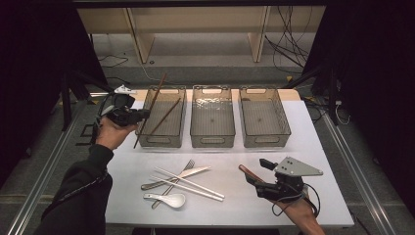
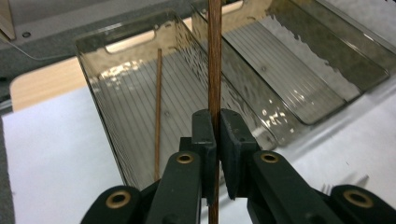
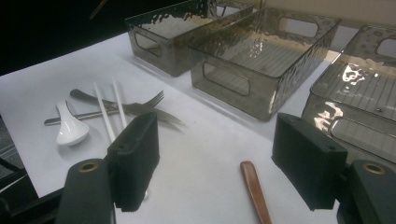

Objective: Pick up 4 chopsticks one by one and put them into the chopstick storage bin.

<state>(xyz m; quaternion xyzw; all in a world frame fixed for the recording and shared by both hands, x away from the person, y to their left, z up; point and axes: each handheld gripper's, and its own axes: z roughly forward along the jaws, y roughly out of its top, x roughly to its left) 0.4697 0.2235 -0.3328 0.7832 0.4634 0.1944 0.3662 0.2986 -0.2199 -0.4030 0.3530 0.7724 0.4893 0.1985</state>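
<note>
My left gripper [image 1: 143,115] is at the left bin [image 1: 179,91], shut on a brown chopstick [image 1: 155,95] that slants up over the bin's near-left corner. In the left gripper view the pads [image 2: 204,133] pinch that chopstick [image 2: 214,65] part-way along its length. A second brown chopstick [image 2: 159,116] lies inside the bin [image 2: 93,70]. Low on the right, my right gripper [image 1: 257,172] stands open just above the table. The end of a brown wooden utensil [image 3: 254,189] lies on the mat between its wide jaws, untouched.
Two more smoky plastic bins, the middle [image 1: 212,142] and the right [image 1: 286,122], stand in a row. On the white mat [image 1: 313,147] lie a fork [image 1: 188,166], a knife [image 1: 195,171], two white chopsticks [image 1: 195,185] and a white spoon [image 1: 173,199].
</note>
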